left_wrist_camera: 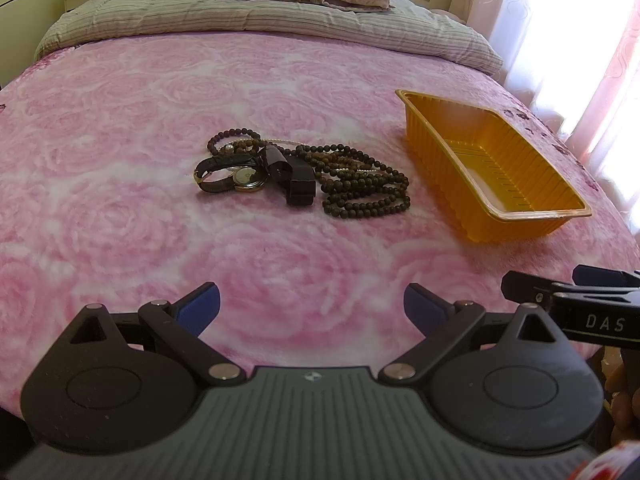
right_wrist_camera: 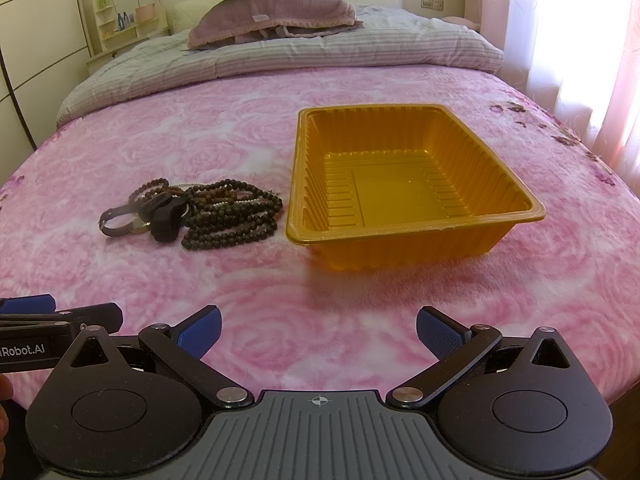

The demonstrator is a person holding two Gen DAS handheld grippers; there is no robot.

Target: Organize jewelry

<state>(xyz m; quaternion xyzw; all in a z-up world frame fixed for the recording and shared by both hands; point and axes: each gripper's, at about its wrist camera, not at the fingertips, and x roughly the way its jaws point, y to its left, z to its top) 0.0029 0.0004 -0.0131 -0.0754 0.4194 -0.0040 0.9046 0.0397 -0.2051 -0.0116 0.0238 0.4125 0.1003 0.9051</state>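
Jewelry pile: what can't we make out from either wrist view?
- Bead necklaces: the strand count; loops overlap in both views.
- Pale thin chain: mostly buried under the beads.
- Watch: dial too small to read; in the right wrist view the black band covers it.
- Left hand-held gripper and right hand-held gripper: open, grasping nothing.

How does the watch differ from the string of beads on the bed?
The watch is a flat leather strap with one round gold-rimmed face; the string of beads is many small dark round balls. The watch forms one loop; the beads lie in several piled coils. Both rest in the same heap, outside the orange tray.
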